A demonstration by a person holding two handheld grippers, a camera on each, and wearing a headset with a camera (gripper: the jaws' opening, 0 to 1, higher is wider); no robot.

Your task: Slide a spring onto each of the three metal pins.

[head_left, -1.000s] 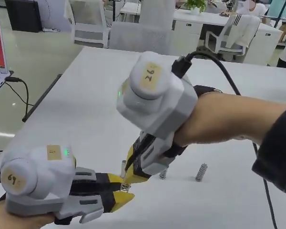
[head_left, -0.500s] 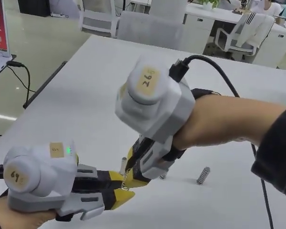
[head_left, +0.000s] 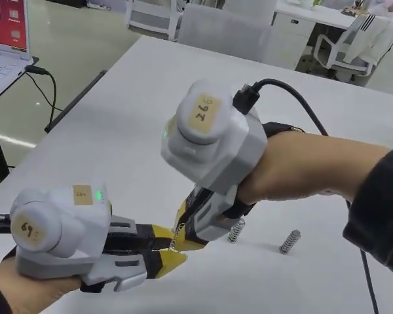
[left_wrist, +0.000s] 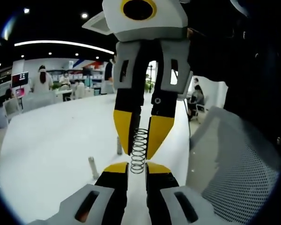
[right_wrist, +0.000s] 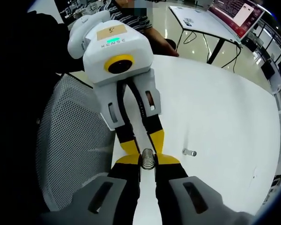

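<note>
**Over the white bench, one spring between two grippers**

A long white workbench [head_left: 111, 124] is stretching away toward office chairs [head_left: 216, 29], with a laptop [head_left: 5, 36] glowing on a side desk at the left. Above the near part of the bench the left gripper [head_left: 165, 247] is reaching in from the lower left and the right gripper [head_left: 182, 237] is pointing down from above, their yellow tips meeting nose to nose.

A spring [left_wrist: 139, 150] is sitting in that meeting point. Each pair of jaws is drawn in to about the coil's width and pressing on it: the left gripper is pinching its lower end, while the right gripper's jaws are running along its upper part.

In the left gripper view two bare metal pins [left_wrist: 119, 146] [left_wrist: 92, 167] are standing upright on the bench just beside the held coil. Two loose springs [head_left: 236, 230] [head_left: 289, 241] are lying on the surface to the right of the grippers, a little apart from each other.
</note>
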